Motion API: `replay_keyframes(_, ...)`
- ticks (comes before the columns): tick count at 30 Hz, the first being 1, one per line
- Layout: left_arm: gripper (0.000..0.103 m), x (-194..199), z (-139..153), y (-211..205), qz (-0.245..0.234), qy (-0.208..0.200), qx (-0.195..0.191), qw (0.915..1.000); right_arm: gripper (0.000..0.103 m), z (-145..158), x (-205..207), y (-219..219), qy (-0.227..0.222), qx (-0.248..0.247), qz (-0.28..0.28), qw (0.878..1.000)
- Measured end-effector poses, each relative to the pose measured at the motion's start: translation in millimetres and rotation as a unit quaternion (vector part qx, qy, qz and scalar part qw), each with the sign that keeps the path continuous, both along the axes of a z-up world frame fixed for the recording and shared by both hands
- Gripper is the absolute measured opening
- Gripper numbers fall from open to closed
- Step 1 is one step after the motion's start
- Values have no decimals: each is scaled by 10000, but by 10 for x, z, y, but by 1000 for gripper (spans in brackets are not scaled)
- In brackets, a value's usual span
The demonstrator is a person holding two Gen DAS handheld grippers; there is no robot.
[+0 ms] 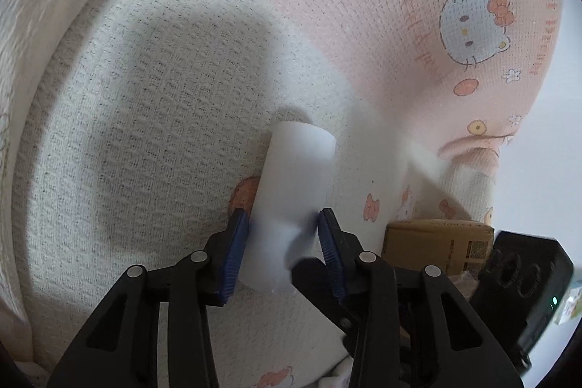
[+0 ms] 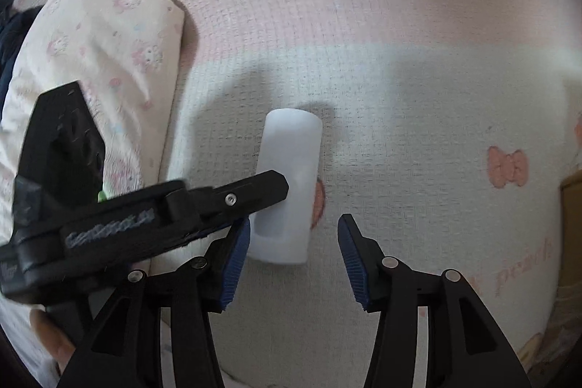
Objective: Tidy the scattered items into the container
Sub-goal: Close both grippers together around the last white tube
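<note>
- the left gripper (image 1: pixel 283 239) is clamped on the near end of a white bottle (image 1: pixel 293 191), its blue pads (image 1: pixel 236 253) pressing both sides.
- the right gripper (image 2: pixel 294 242) hangs with its fingers apart, just beside that bottle's near end.
- the bottle sits over a patterned blanket (image 1: pixel 152 90).
- farther off, to the right, a cardboard box (image 1: pixel 436 242) stands by the blanket's edge.
- a pillow (image 2: pixel 109 53) lies at the far left.

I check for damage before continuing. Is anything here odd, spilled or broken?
Nothing looks spilled or broken. The white tube is intact, clamped near one end in the left gripper above the bedding. The right gripper is open beside it.
</note>
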State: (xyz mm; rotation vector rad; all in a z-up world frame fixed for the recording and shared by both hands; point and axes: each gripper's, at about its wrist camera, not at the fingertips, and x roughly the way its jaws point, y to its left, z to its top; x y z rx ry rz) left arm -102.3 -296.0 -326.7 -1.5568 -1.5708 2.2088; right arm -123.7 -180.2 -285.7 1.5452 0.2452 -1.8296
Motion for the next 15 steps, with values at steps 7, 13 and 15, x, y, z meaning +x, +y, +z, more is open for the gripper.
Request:
replay_keyframes(7, 44, -74, 5, -66, -12, 98, -118, 9999, 46, -199, -43, -166, -214, 131, 215, 9995)
replay_keyframes(13, 44, -47, -10, -149, 118, 175, -112, 9997, 41, -292, -17, -232, -292, 178, 377, 9987)
replay_keyframes(15, 43, -58, -3, -154, 154, 228, -68, 9996, 41, -271, 6, -263, -174, 245, 458, 9985)
